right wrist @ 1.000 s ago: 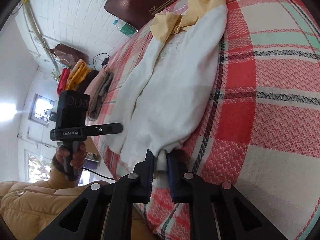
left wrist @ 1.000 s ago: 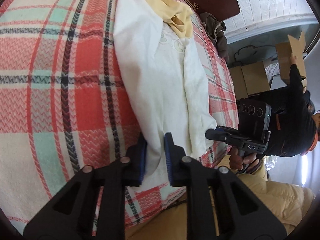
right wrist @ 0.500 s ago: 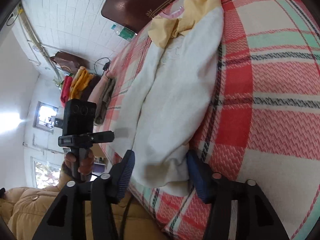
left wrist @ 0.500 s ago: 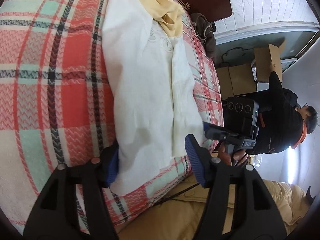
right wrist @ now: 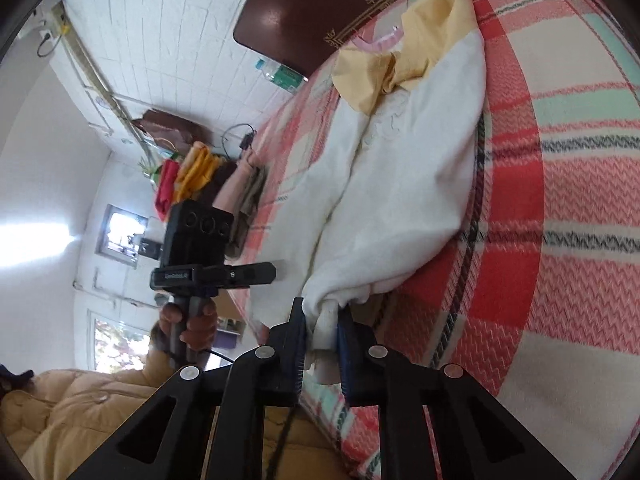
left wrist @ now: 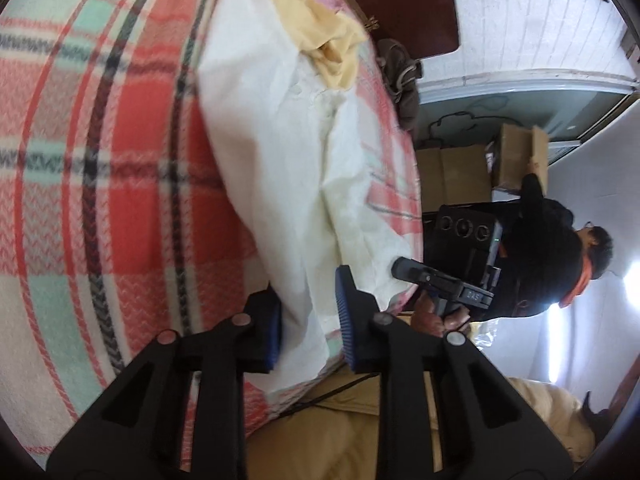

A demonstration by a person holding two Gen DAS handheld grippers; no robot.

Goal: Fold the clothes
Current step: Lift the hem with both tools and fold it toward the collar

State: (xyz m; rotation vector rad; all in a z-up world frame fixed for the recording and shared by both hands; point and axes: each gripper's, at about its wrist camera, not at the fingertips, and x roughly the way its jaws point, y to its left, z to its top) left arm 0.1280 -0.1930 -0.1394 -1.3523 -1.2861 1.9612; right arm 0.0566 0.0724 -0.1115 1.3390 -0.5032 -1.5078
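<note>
A white garment (left wrist: 280,140) (right wrist: 400,200) with a yellow collar part (left wrist: 320,28) (right wrist: 420,32) lies lengthwise on a red, mint and cream plaid bedspread (left wrist: 100,160) (right wrist: 560,240). My left gripper (left wrist: 308,312) is at the hem's near corner. Its jaws are closing, with the cloth lying flat between the blue pads. My right gripper (right wrist: 322,328) is closing on the other hem corner, and the cloth is bunched and pinched between its pads. Each wrist view shows the other gripper in a hand at the bed's edge, the right gripper (left wrist: 440,280) and the left gripper (right wrist: 240,272).
A dark brown headboard (right wrist: 320,0) stands at the far end of the bed. Folded clothes (right wrist: 200,176) are stacked on one side and a brown garment (left wrist: 400,80) lies on the other. Cardboard boxes (left wrist: 460,168) and a person in black (left wrist: 552,248) are beyond the bed. A tan padded jacket (right wrist: 80,408) fills the near edge.
Both grippers held the hem, opened wide half a second ago, and have closed in again. The right one now pinches a bunched fold. Neither hand has shifted much.
</note>
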